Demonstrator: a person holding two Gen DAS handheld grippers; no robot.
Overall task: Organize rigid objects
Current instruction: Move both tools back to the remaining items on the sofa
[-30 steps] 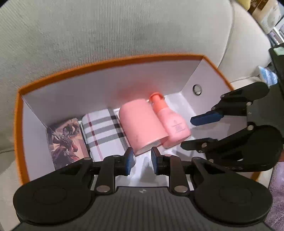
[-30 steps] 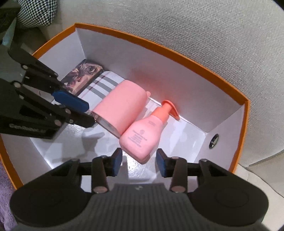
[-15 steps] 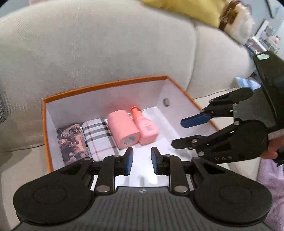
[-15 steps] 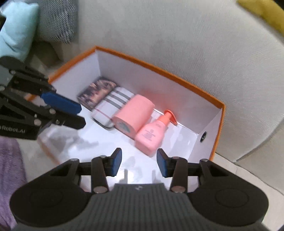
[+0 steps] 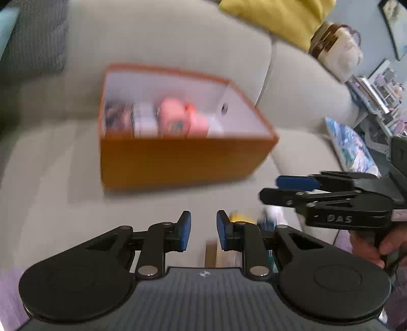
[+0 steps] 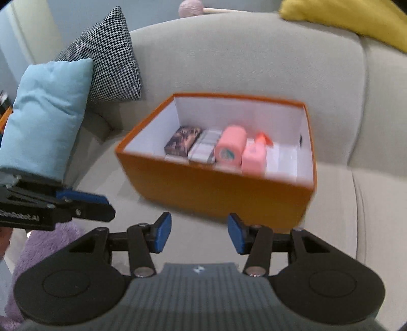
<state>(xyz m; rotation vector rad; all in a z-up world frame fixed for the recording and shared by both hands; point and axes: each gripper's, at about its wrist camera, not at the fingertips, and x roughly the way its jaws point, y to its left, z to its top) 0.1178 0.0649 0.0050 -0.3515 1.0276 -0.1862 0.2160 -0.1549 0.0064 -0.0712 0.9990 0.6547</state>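
Note:
An orange box [image 6: 218, 188] with white inside walls stands on a beige sofa seat; it also shows, blurred, in the left wrist view [image 5: 178, 163]. In it lie a dark printed box [image 6: 182, 140], a plaid case [image 6: 205, 147], a pink cup [image 6: 230, 147] and a pink pump bottle [image 6: 254, 155] side by side. My left gripper [image 5: 203, 234] is open and empty, well in front of the box. My right gripper [image 6: 199, 233] is open and empty, also back from the box. Each gripper shows in the other's view.
A light blue cushion [image 6: 45, 114] and a houndstooth cushion [image 6: 109, 56] lean at the sofa's left. A yellow cushion [image 6: 351, 17] lies on the backrest. A purple fluffy rug [image 6: 40, 249] lies low left. Blurred small items [image 5: 254, 221] lie behind the left fingers.
Both grippers have pulled up and back out of the box, which now looks smaller and farther. The four items stay in their row inside.

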